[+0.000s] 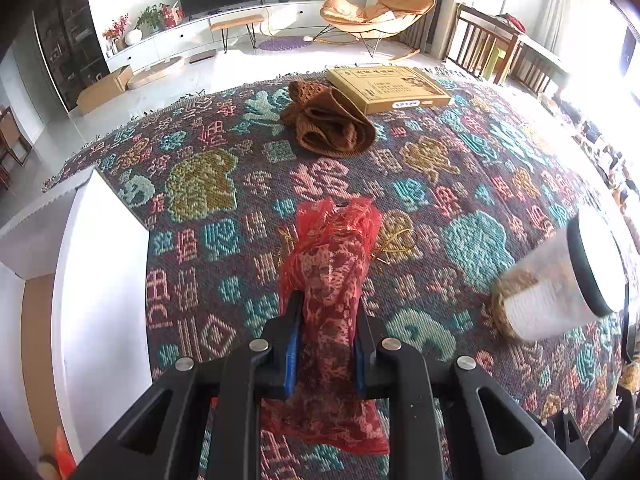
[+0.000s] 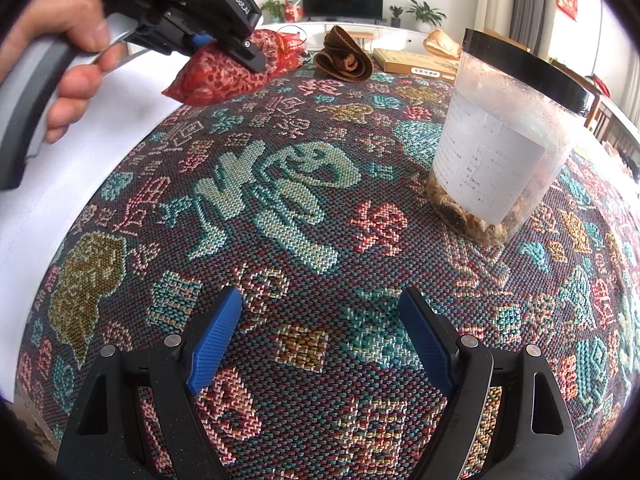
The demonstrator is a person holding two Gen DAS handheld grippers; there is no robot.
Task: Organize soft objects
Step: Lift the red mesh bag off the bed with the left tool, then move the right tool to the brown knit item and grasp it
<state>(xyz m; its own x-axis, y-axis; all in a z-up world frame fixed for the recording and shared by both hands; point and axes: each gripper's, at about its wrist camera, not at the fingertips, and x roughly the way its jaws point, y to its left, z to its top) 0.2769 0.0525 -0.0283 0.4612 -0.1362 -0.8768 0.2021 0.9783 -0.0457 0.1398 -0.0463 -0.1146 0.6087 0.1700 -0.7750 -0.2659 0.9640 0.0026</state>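
My left gripper (image 1: 326, 304) is shut on a red mesh pouch (image 1: 330, 280) tied with gold cord, held above the patterned tablecloth (image 1: 224, 184). In the right wrist view the pouch (image 2: 224, 72) hangs from the left gripper (image 2: 236, 48) at the upper left, over the edge of a white box. A folded brown knitted cloth (image 1: 332, 120) lies at the far side of the table; it also shows in the right wrist view (image 2: 344, 60). My right gripper (image 2: 320, 320) is open and empty, low over the cloth near the front.
A white box (image 1: 100, 280) stands at the table's left; it shows in the right wrist view (image 2: 80, 152). A clear plastic jar with a black lid (image 2: 500, 148) stands at the right, also seen from the left wrist (image 1: 560, 280). A flat yellow carton (image 1: 388, 88) lies at the far edge.
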